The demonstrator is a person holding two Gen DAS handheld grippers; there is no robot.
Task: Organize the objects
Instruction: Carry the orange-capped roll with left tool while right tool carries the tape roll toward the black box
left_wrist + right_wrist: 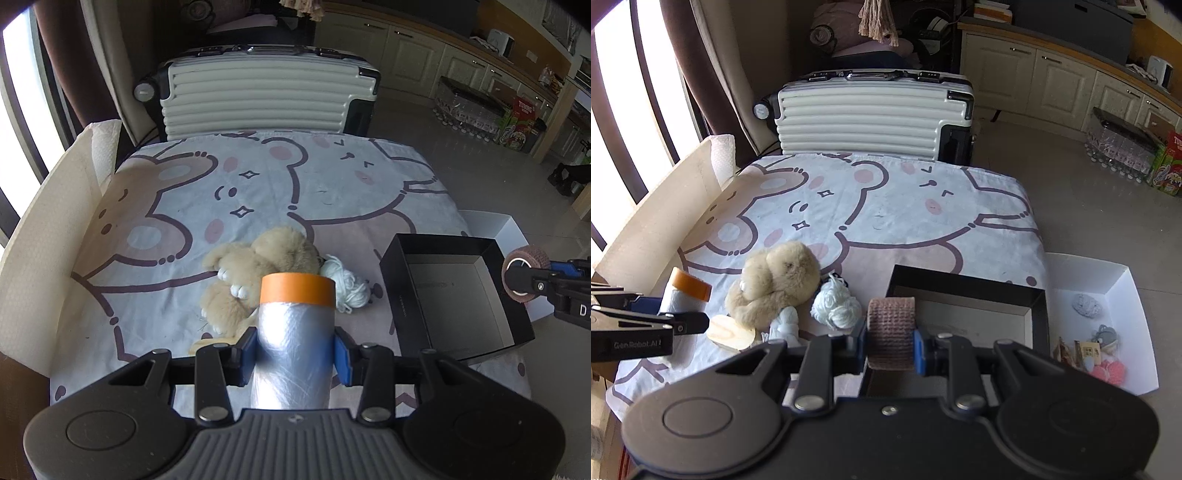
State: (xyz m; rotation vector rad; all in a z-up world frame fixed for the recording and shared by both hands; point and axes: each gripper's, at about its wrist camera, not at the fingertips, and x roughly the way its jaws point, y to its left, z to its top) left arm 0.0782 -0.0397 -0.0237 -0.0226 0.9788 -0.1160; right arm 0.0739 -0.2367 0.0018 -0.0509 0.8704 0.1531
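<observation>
My left gripper (295, 354) is shut on a roll of clear plastic film with an orange end (295, 332), held above the near part of the table; the roll also shows in the right wrist view (685, 293). My right gripper (890, 341) is shut on a pink-brown bandage roll (889, 334), held over the near-left edge of the open black box (1038, 314); the roll also shows in the left wrist view (522, 275), at the right side of the black box (402, 295). A tan plush toy (258, 273) and white yarn (347, 286) lie beside the box.
A white box (1126, 295) right of the black one holds several small items. A round wooden piece (733, 332) and a white figure (785, 325) lie near the plush. A cream board (48, 240) lines the table's left side. A white suitcase (266, 99) stands behind the table.
</observation>
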